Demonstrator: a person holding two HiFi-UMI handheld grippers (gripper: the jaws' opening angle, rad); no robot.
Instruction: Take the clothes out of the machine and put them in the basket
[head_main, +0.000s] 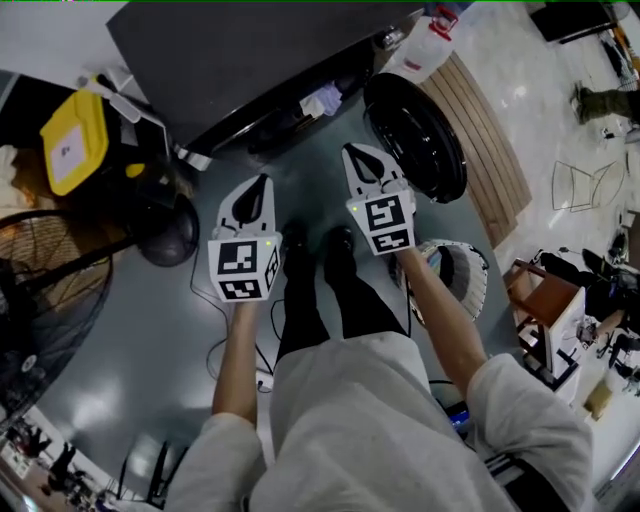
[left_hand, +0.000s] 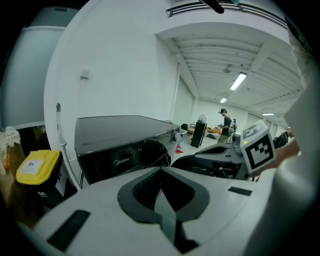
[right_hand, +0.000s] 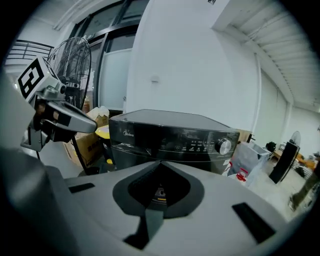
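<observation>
Presently both pairs of jaws are shut, tips meeting, nothing held. The left gripper (head_main: 262, 186) and right gripper (head_main: 356, 158) are side by side, apart, both pointing at the machine (head_main: 250, 50).

Room to move:
- Bare grey floor (head_main: 150, 330) lies under the jaws, with a short open strip ahead up to the machine front.
- The round dark door (head_main: 415, 135) stands swung open just right of the right jaws, its rim near that gripper.
- A wooden platform (head_main: 490, 150) lies beyond the door, further right.
- A fan (head_main: 50, 300) and a yellow-lidded bin (head_main: 72, 140) stand left of the left jaws, well apart from them.
- A pale bag (right_hand: 247, 160) sits right of the machine, ahead-right of the right jaws.

Machine: its wide dark top runs crosswise ahead of both jaws and its front faces them. The control panel is square ahead in the right gripper view. In the left gripper view the drum mouth is just past the tips, slightly left.

Clothes: a pale bit of cloth (head_main: 322, 100) shows at the drum mouth, ahead and between the two pairs of jaws, untouched.

Basket (head_main: 470, 285): white, on the floor, behind and right of the right jaws, beside the person's right forearm.
</observation>
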